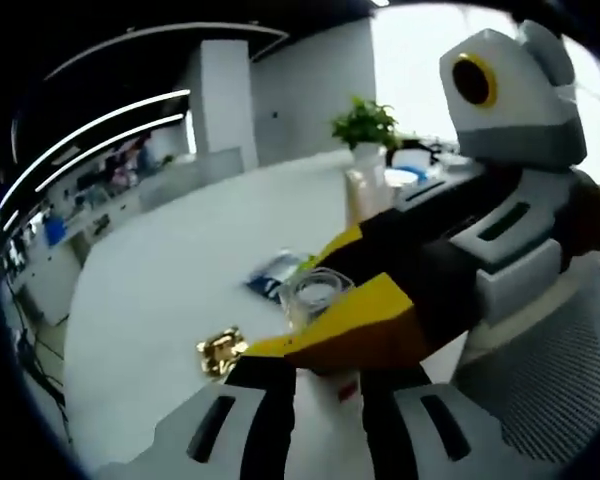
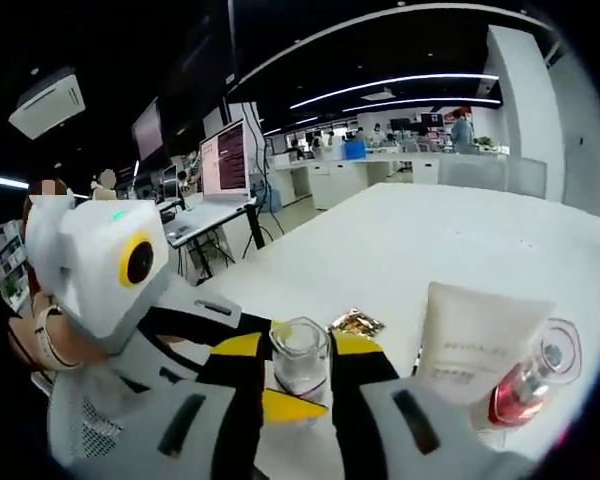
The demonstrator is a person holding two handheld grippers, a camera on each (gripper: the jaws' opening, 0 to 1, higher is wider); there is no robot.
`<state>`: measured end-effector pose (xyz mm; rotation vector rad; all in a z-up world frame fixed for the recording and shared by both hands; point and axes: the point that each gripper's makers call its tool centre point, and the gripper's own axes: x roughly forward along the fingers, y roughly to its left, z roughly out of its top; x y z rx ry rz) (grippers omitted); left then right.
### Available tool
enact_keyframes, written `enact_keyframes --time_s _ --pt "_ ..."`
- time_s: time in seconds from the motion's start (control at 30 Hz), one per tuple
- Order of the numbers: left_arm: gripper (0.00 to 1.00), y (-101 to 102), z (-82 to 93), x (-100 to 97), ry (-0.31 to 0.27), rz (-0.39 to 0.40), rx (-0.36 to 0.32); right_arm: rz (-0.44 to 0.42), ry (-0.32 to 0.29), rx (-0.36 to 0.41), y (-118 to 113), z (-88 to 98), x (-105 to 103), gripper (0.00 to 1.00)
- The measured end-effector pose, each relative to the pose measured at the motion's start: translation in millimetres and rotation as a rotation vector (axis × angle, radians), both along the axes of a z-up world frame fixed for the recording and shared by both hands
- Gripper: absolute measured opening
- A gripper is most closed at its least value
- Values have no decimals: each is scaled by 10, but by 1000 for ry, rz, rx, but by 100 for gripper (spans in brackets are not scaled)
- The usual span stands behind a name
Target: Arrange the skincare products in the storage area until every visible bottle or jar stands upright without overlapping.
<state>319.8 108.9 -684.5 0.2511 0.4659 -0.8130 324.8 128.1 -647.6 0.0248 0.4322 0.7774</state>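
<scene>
A clear glass jar (image 2: pixel 300 355) sits between the yellow tips of my right gripper (image 2: pixel 298 350), which is shut on it just above the white table (image 2: pixel 430 235). In the left gripper view the same jar (image 1: pixel 315 290) shows between the right gripper's yellow and black jaws (image 1: pixel 360 315), which cross in front of my left gripper (image 1: pixel 325 400). Its black jaws stand apart, with a white piece bearing a red mark (image 1: pixel 347 388) in the gap. A white tube (image 2: pixel 470 345) and a pink bottle with a clear cap (image 2: pixel 530 385) stand to the right of the jar.
A gold foil packet (image 2: pixel 357 322) lies behind the jar, and it shows again (image 1: pixel 220 352) near a blue packet (image 1: pixel 275 272). A potted plant (image 1: pixel 365 125) stands at the table's far end. Desks with monitors (image 2: pixel 225 160) line the room behind.
</scene>
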Motion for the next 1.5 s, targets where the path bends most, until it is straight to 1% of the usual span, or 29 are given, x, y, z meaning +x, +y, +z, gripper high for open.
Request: enact_keyframes --time_s 0.17,0.3,0.43,0.53,0.63,0.73,0.8,0.87,0.9,0.93,1.03,1.17,1.33,1.5 --pt "20 -6 14 3 -7 3 -2 -34 2 33 -7 14 34 23" --pt "20 -1 4 5 -6 4 5 -40 -1 30 1 4 35 23" --pt "21 0 2 2 -10 2 9 -34 -10 20 -2 3 33 22" --pt "21 -13 13 2 -17 -6 7 -19 -30 9 -8 13 34 21" --pt "23 -25 12 4 -49 -31 31 -14 -36 9 -14 11 36 21" --pt "23 -31 -10 -7 -44 -45 33 -3 -41 -2 -15 -7 24 20" --pt "24 -11 -53 -5 -27 -42 39 4 -60 -33 -22 -41 15 20" --pt "29 39 -130 -17 -5 -47 81 7 -63 -40 -33 -60 5 20" --pt "31 37 -138 -9 -9 -46 76 8 -62 -38 -41 -67 0 20" --pt "33 57 -186 -39 21 -53 95 9 -65 -37 -46 -74 -6 20" --pt "36 69 -207 -41 28 -52 103 18 -75 -50 -59 -104 -24 20" --pt "37 96 -257 -44 58 -45 108 27 -85 -43 -52 -127 -37 20" --pt "37 122 -336 -81 91 -51 136 58 -103 -36 -13 -165 -76 20" --pt "37 133 -365 -90 104 -51 144 87 -119 -42 14 -180 -97 20"
